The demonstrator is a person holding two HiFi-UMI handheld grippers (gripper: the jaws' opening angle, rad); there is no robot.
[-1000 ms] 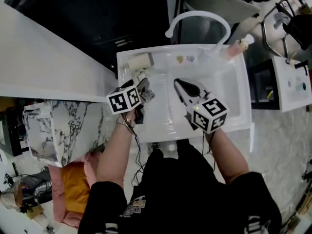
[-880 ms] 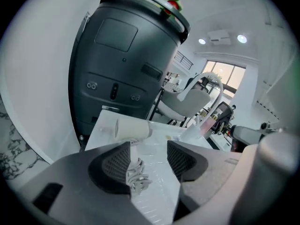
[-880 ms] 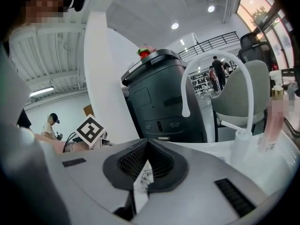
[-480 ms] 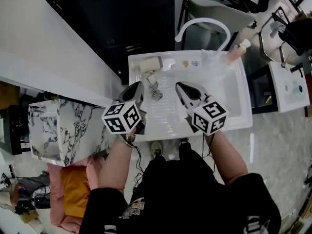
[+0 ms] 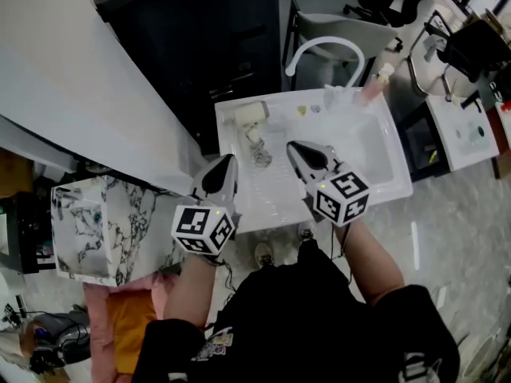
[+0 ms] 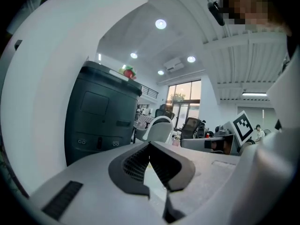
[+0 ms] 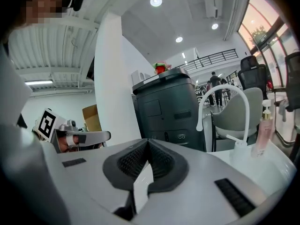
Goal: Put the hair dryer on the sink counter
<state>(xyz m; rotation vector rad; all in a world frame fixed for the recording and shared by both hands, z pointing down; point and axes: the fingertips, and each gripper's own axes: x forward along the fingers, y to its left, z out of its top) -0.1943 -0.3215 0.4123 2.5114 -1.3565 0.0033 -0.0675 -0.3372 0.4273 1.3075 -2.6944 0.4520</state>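
Observation:
The cream hair dryer (image 5: 251, 116) lies on the back left of the white sink counter (image 5: 275, 202), its grey cord (image 5: 260, 153) bunched in front of it. My left gripper (image 5: 227, 160) hovers near the counter's left front, shut and holding nothing. My right gripper (image 5: 293, 147) hangs over the middle of the counter, also shut and empty. In the left gripper view the left gripper (image 6: 150, 146) has its jaws together, and the right gripper (image 7: 147, 143) in its own view shows the same. Both stand apart from the dryer.
A white curved faucet (image 5: 323, 50) and a pink bottle (image 5: 374, 84) stand at the counter's back, by the basin (image 5: 367, 146). A dark cabinet (image 5: 207, 38) is behind, a marble-patterned box (image 5: 104, 222) at the left, another white counter (image 5: 463, 130) at the right.
The left gripper, open at the hair dryer's handle a second ago, has shut empty and pulled back toward me. The right gripper has also drawn back. The dryer stays on the counter.

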